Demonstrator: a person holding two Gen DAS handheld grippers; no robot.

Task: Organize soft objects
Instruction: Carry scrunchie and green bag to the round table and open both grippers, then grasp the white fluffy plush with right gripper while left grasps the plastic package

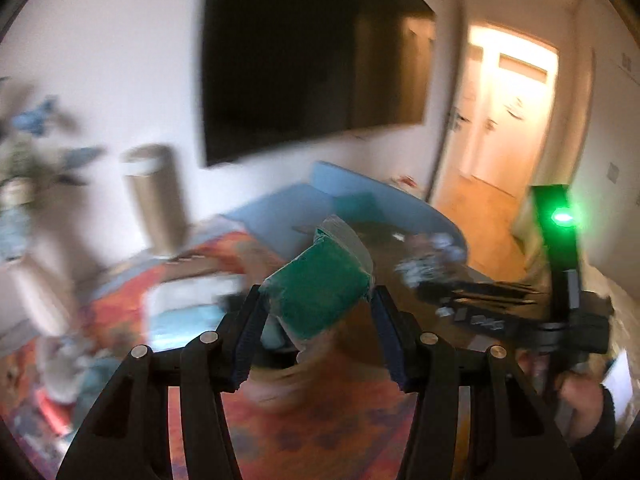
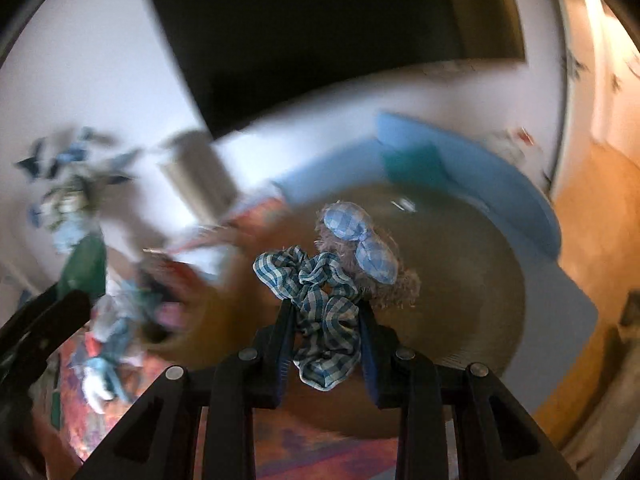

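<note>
Though blurred, gripped green bundle [image 1: 320, 288].

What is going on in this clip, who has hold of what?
A person carries a gripper in each hand above a patterned rug and a round table. The left gripper is clamped on a green soft bundle. The right gripper is clamped on a blue checked scrunchie, with a fuzzy checked piece attached. Both views are motion-blurred.

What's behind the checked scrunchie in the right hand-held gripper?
A frayed pinkish soft piece with two blue gingham patches sits right behind the checked scrunchie. Its lower part is covered, so I can't tell if they're joined.
</note>
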